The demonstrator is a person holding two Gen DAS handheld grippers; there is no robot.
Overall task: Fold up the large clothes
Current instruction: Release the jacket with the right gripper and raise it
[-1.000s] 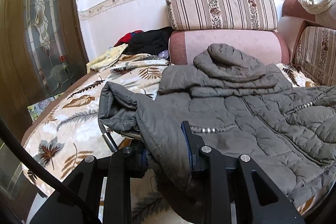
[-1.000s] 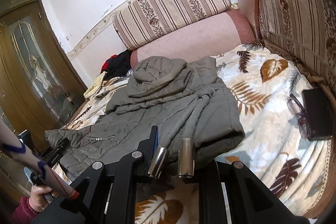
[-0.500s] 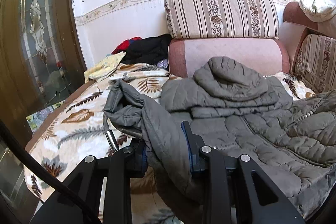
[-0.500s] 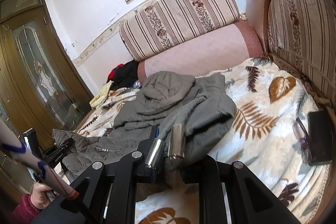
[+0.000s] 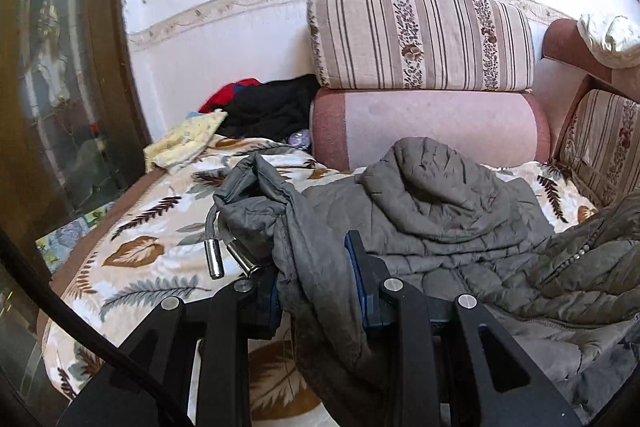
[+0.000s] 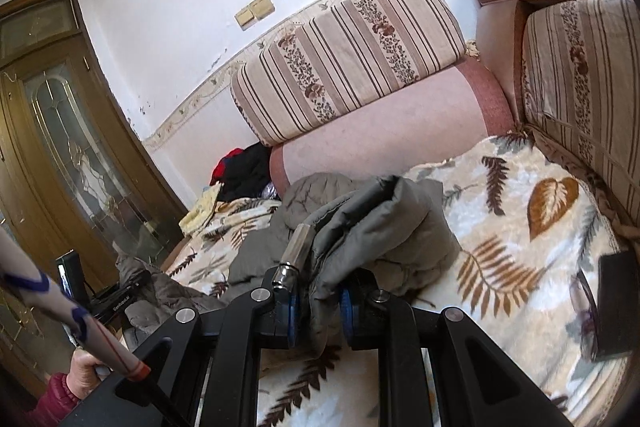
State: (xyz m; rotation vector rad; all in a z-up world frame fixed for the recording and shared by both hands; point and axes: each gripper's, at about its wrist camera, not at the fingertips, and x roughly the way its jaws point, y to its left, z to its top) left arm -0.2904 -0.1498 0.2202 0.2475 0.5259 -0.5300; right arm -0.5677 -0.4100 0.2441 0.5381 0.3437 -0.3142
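Observation:
A grey quilted hooded jacket (image 5: pixel 448 219) lies on the leaf-print blanket (image 5: pixel 152 227) of a sofa bed. My left gripper (image 5: pixel 316 283) is shut on the jacket's bottom-left edge and holds it lifted, with metal cord tips (image 5: pixel 214 259) hanging beside it. My right gripper (image 6: pixel 318 301) is shut on the jacket's other bottom corner (image 6: pixel 380 227), raised above the blanket (image 6: pixel 520 227), with a metal cord tip (image 6: pixel 298 241) resting on the left finger. The hood (image 5: pixel 432 179) lies toward the sofa back.
Striped back cushions (image 5: pixel 420 35) and a pink bolster (image 5: pixel 432 123) stand behind. A pile of black and red clothes (image 5: pixel 264 107) and a yellow cloth (image 5: pixel 188 143) lie at the back left. A dark phone and glasses (image 6: pixel 608 299) lie on the blanket at the right. A wooden door (image 6: pixel 60 155) is left.
Both grippers have lifted the jacket's bottom edge and carried it forward toward the hood, so the lower half now bunches over the upper half.

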